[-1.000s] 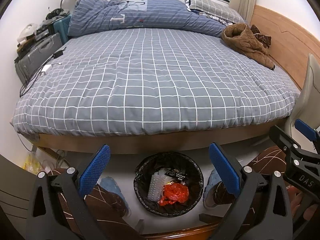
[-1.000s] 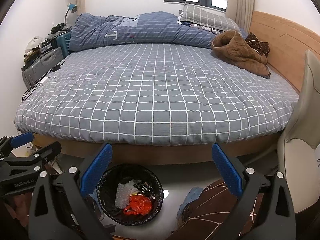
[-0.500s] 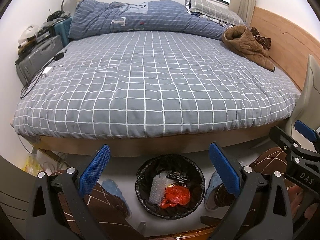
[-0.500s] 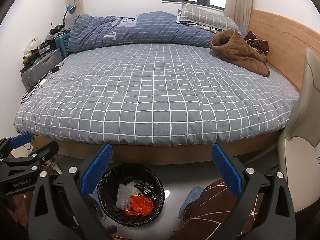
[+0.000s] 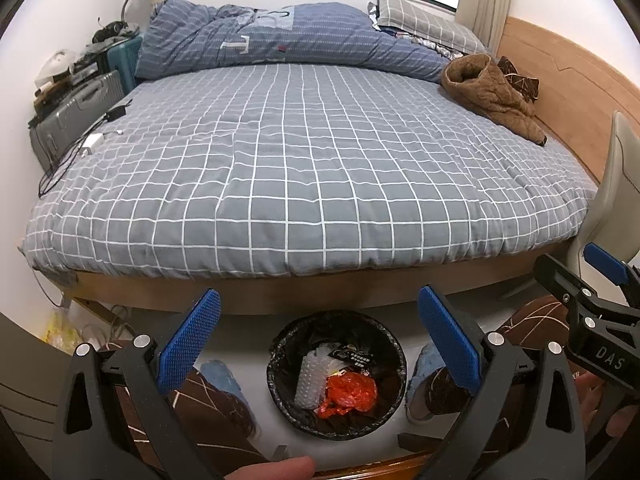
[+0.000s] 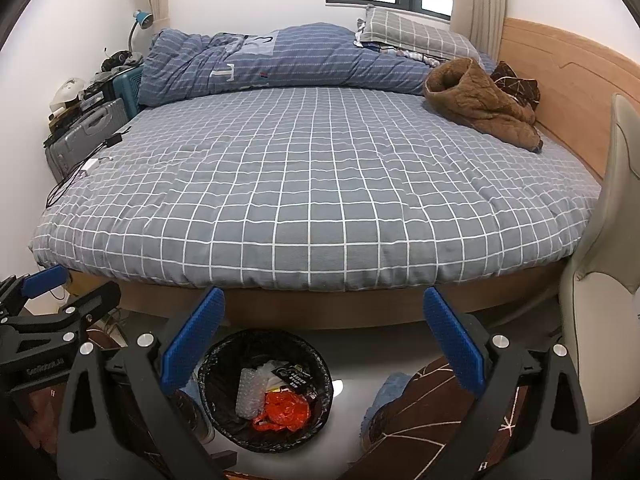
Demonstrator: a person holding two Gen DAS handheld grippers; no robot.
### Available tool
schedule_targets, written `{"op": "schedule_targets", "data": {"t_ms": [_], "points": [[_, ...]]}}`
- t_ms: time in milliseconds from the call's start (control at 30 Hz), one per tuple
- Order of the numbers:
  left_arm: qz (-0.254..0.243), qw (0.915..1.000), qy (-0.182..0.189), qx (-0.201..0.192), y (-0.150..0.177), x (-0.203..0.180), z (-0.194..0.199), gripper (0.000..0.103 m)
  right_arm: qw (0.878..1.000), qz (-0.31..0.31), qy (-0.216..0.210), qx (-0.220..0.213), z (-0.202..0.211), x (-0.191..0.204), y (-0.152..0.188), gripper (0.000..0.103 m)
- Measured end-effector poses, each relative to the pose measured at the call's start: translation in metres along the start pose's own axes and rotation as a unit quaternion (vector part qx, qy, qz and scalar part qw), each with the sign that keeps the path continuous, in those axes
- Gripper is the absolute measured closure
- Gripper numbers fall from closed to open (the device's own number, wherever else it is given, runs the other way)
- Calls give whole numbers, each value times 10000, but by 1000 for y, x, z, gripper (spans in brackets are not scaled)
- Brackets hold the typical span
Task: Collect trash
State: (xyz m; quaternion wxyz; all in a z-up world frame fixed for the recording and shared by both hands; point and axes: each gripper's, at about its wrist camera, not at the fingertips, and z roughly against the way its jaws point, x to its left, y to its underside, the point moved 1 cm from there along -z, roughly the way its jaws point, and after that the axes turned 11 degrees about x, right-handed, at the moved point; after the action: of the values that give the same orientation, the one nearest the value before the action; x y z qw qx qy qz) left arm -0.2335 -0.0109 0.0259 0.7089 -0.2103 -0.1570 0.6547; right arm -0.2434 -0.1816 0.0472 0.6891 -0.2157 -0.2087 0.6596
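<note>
We hold the left hand-held gripper (image 5: 318, 344) with its blue-padded fingers spread wide apart and nothing between them; in its view the trash bin (image 5: 337, 374) sits low in the centre of the frame, straight between the two pads and below them, on the floor. The right hand-held gripper (image 6: 324, 344) is likewise wide apart and empty, and in its view the same bin (image 6: 265, 390) lies lower left of centre, just beside the left pad and well away from the right one. Inside the black-lined bin we see a crumpled red wrapper (image 5: 348, 394), a strip of bubble wrap (image 5: 308, 380) and a dark printed packet (image 5: 352, 358). Each gripper shows at the edge of the other's view: the right one at lower right, the left one at lower left. Beyond the bin, the bed (image 5: 304, 168) with its grey checked cover fills the middle of both frames. A brown jacket (image 5: 488, 96) lies at its upper right, a rolled blue duvet (image 5: 280, 40) along the top.
</note>
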Motion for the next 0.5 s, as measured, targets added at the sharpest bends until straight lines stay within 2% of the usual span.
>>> {"op": "schedule_targets", "data": {"t_ms": [500], "points": [[6, 9998, -216, 5, 0, 1, 0, 6, 10000, 61, -17, 44, -3, 4, 0, 8]]}}
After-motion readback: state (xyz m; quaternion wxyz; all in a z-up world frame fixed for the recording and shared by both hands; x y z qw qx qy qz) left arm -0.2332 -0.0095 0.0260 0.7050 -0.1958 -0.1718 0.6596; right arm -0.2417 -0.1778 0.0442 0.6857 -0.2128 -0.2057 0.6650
